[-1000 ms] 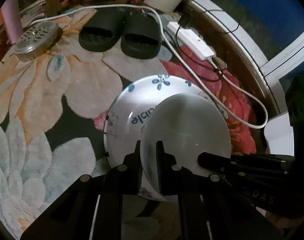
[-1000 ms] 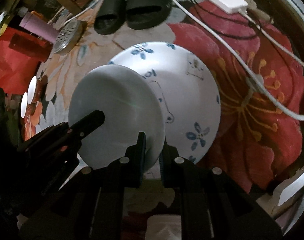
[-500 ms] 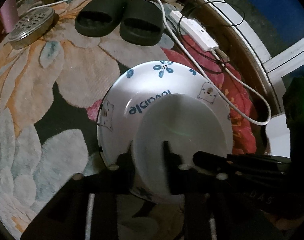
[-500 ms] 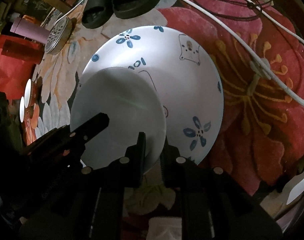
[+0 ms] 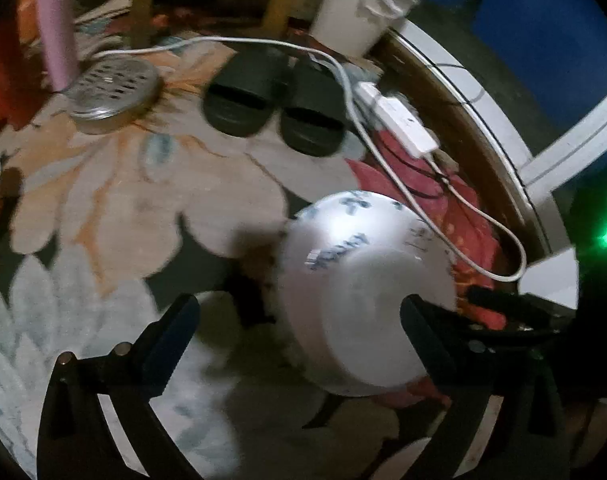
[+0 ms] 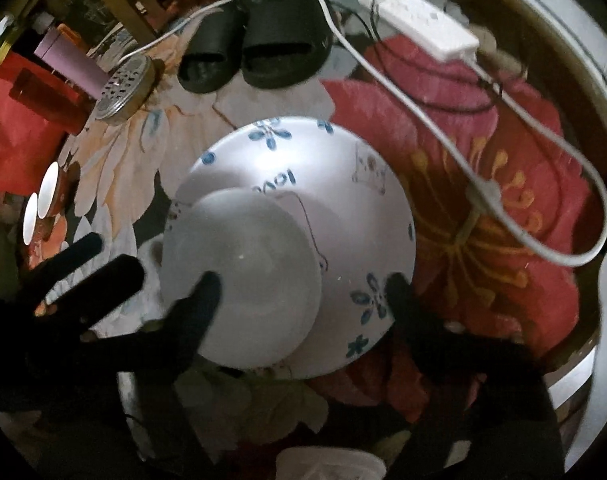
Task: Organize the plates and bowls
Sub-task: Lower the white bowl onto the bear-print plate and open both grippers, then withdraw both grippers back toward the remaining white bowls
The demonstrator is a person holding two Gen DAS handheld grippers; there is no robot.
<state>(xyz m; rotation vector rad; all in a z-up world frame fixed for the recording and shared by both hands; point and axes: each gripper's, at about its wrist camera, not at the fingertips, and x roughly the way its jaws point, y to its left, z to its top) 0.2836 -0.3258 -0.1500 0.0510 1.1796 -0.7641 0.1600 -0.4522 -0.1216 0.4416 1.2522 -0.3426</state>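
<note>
A small plain bowl (image 6: 239, 276) sits upside down on a larger overturned flowered bowl (image 6: 355, 216), which rests on the floral rug (image 6: 483, 248) in front of the black slippers (image 6: 255, 56). The left hand-held gripper (image 5: 299, 320) is spread wide, holding nothing. The right hand-held gripper (image 6: 303, 292) is also wide, its fingers (image 6: 201, 300) straddling the bowls.
</note>
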